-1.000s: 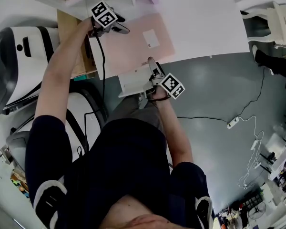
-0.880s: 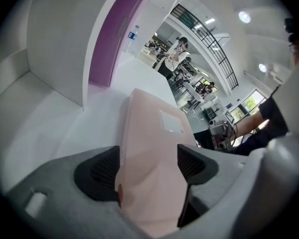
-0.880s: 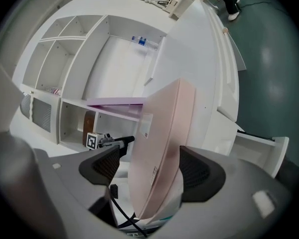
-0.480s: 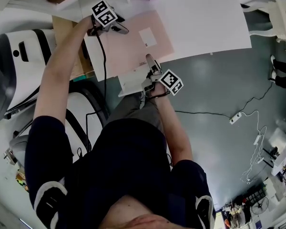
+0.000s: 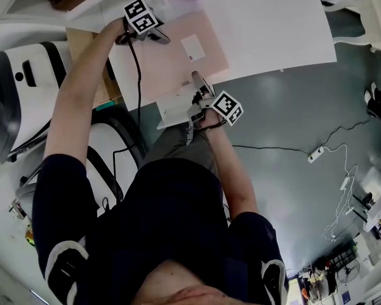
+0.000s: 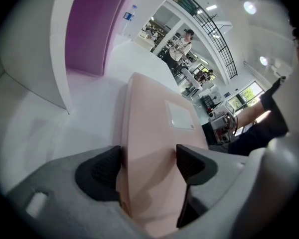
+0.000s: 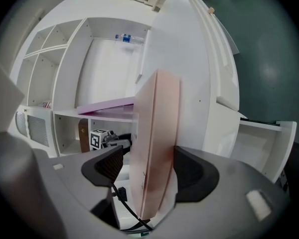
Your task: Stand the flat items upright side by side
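A flat pink box (image 5: 171,56) with a white label (image 5: 192,47) is held out over the white surface in front of a white shelf unit (image 7: 65,63). My left gripper (image 5: 160,37) is shut on its far end. In the left gripper view both pads press the pink box (image 6: 154,128) at the left gripper (image 6: 148,158). My right gripper (image 5: 195,81) straddles the near edge and its jaws are closing. There the pink box (image 7: 157,118) stands on edge between the jaws of the right gripper (image 7: 148,163); the right pad touches it and a thin gap shows at the left pad.
A purple flat item (image 7: 107,105) lies on a shelf board of the unit, with a bottle (image 7: 125,38) in the compartment above. A white flat piece (image 5: 174,110) sits below my right gripper. A white machine (image 5: 19,100) stands at the left. A power strip (image 5: 315,152) lies on the grey floor.
The pink box and both grippers have shifted slightly up and left in the head view. Both grippers stay at the same ends of the box.
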A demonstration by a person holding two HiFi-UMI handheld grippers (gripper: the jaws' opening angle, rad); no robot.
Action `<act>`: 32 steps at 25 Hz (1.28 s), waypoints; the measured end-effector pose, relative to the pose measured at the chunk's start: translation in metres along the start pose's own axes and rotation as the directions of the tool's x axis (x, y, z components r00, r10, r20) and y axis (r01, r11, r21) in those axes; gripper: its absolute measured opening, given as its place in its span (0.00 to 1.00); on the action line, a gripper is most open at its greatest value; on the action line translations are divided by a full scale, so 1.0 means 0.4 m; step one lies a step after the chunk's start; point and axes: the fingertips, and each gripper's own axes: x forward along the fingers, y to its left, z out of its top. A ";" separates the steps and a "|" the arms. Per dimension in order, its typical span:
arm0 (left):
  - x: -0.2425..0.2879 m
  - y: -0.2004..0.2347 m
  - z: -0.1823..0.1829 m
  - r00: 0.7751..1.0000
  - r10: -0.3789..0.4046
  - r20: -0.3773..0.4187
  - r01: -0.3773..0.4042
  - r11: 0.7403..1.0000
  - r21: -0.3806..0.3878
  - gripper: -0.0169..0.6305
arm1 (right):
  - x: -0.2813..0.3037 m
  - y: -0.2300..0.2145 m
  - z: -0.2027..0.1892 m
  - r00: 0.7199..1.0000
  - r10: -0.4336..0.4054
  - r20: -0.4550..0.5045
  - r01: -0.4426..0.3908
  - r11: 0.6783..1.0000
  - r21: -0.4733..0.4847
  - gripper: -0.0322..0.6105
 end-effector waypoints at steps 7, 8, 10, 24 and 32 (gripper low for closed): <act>0.005 -0.002 -0.002 0.998 -0.019 -0.060 0.020 1.000 0.011 0.58 | 0.018 0.006 0.000 0.999 0.024 -0.026 -0.024 1.000 0.007 0.51; 0.005 -0.002 -0.002 0.998 -0.019 -0.062 0.020 1.000 0.009 0.58 | 0.019 0.004 0.003 1.000 0.020 -0.022 -0.020 1.000 0.009 0.49; 0.005 -0.003 -0.001 0.997 -0.016 -0.069 0.017 1.000 0.009 0.58 | 0.019 -0.001 0.007 1.000 0.014 -0.013 -0.014 1.000 0.012 0.44; 0.003 -0.003 0.002 1.000 -0.001 -0.022 0.001 1.000 0.002 0.58 | 0.016 -0.016 0.018 0.999 0.022 -0.029 -0.021 0.999 0.026 0.31; -0.031 -0.020 0.016 0.994 0.007 0.105 -0.011 0.999 0.032 0.58 | -0.006 0.025 0.041 0.999 0.046 -0.025 -0.047 0.997 -0.062 0.30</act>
